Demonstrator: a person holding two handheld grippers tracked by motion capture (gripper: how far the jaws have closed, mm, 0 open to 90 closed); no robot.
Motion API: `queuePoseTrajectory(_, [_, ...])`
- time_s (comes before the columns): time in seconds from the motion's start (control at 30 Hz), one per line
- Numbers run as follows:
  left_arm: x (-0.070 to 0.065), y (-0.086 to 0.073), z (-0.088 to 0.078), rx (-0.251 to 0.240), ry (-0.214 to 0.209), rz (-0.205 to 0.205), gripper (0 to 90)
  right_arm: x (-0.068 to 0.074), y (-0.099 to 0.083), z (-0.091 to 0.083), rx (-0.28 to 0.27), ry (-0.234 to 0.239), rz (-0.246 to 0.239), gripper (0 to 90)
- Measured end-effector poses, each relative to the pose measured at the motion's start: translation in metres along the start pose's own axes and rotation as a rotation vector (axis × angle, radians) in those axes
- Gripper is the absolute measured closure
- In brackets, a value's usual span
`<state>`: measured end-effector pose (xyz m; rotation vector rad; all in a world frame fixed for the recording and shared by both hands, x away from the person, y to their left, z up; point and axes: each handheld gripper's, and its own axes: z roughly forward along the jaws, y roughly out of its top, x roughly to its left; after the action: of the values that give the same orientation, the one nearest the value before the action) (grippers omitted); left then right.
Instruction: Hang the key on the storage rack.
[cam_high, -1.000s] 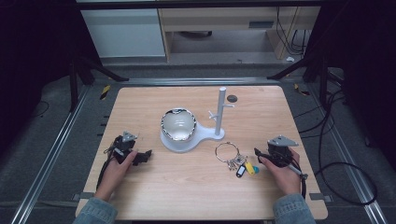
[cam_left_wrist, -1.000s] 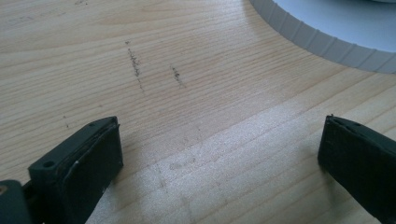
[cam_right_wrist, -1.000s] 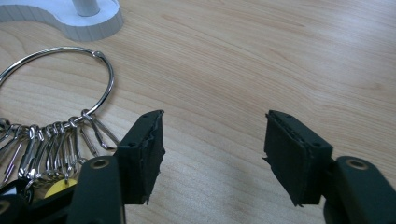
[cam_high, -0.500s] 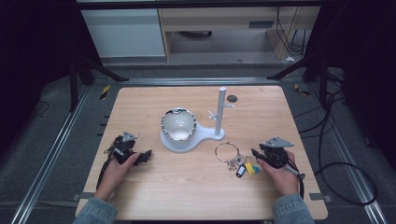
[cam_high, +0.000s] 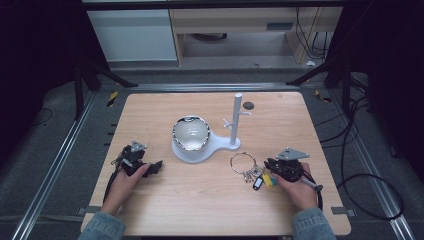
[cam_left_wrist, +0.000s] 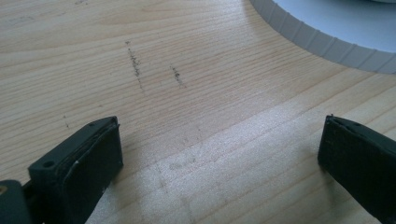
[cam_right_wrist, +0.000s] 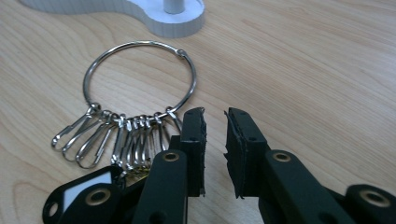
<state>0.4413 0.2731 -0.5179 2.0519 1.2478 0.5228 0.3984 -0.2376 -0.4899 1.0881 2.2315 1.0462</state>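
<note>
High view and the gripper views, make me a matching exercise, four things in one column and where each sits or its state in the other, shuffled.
1. key ring
2. bowl
3. left gripper
4. right gripper

A. wide open over bare wood
B. sitting on the white stand's base
C. lying flat, clips and tags attached
D. nearly closed, nothing between its jaws, beside the ring

Pairs: 1-C, 2-B, 3-A, 4-D
</note>
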Motion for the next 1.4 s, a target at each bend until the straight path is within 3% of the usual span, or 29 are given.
queuePoseTrajectory(0.63, [0.0, 0.0, 0.0, 0.0, 0.0, 0.0, 0.0, 0.007, -0.001, 0.011, 0.035, 0.052, -0.041, 76.5])
queuePoseTrajectory(1.4, [0.0, 0.0, 0.0, 0.0, 0.0, 0.0, 0.0, 0.005, -0.002, 0.013, 0.062, 0.035, -0.046, 88.3])
